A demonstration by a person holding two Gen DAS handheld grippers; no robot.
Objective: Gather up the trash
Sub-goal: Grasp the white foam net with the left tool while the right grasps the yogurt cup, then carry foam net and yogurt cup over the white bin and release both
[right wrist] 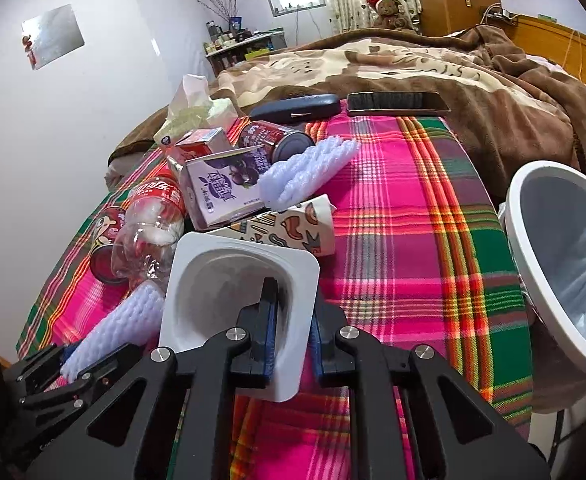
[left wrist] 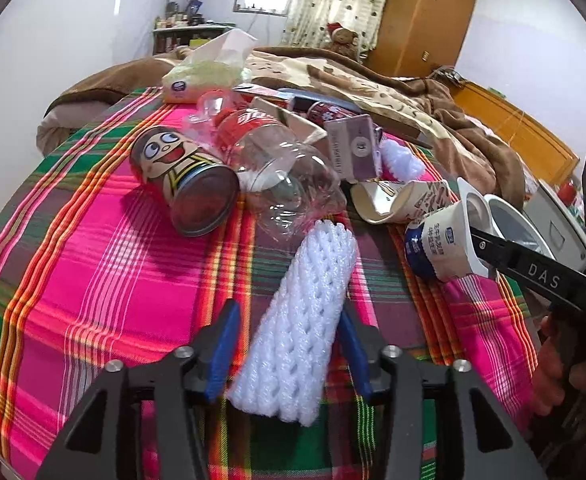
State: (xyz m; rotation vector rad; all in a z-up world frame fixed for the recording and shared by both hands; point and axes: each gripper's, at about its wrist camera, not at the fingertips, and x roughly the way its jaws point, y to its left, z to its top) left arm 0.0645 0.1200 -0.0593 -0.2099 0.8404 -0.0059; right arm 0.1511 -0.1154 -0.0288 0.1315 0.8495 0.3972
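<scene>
A white foam net sleeve [left wrist: 297,320] lies on the plaid cloth [left wrist: 93,260] between the blue pads of my left gripper [left wrist: 289,308]. The right pad touches it and a strip of cloth shows beside the left pad, so the jaws stand open around it. My right gripper [right wrist: 293,312] is shut on the wall of a white yoghurt cup [right wrist: 221,280], one finger inside it and one outside. In the left wrist view the same cup [left wrist: 445,240] lies on its side at the right with a black finger [left wrist: 493,250] in its mouth.
More trash lies beyond: a cartoon chip can [left wrist: 181,180], a clear cola bottle [left wrist: 277,160], a crushed paper cup [left wrist: 405,200], a purple carton [right wrist: 225,188], a second foam net [right wrist: 305,172]. A white lined bin [right wrist: 553,260] stands at the bed's right edge. A phone [right wrist: 397,103] lies behind.
</scene>
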